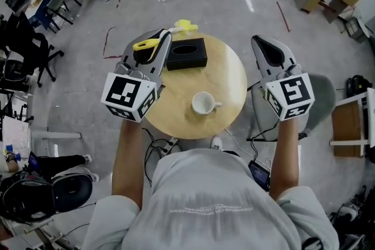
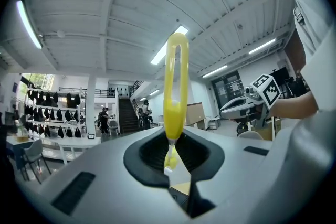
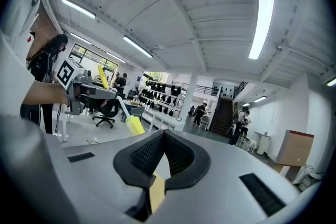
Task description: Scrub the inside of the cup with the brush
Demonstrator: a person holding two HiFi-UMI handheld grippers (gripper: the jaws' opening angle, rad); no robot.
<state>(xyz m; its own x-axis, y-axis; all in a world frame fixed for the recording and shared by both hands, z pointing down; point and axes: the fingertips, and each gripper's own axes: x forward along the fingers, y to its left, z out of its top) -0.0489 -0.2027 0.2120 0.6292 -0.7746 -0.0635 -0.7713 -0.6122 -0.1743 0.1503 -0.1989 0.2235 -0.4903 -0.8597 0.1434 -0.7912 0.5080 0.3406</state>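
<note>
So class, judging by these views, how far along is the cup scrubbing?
Done: the brush is picked up, clamped in the left gripper.
In hand: it is held over the table's far edge; the right gripper is shut and empty.
Left: the cup stands on the table, the brush not in it, so all scrubbing remains.

One table (image 1: pixel 225 76), one cup (image 1: pixel 204 103), one black box (image 1: pixel 186 54) and one brush (image 1: pixel 145 44) are here. There are two grippers, the left gripper (image 1: pixel 166 38) and the right gripper (image 1: pixel 262 43).
</note>
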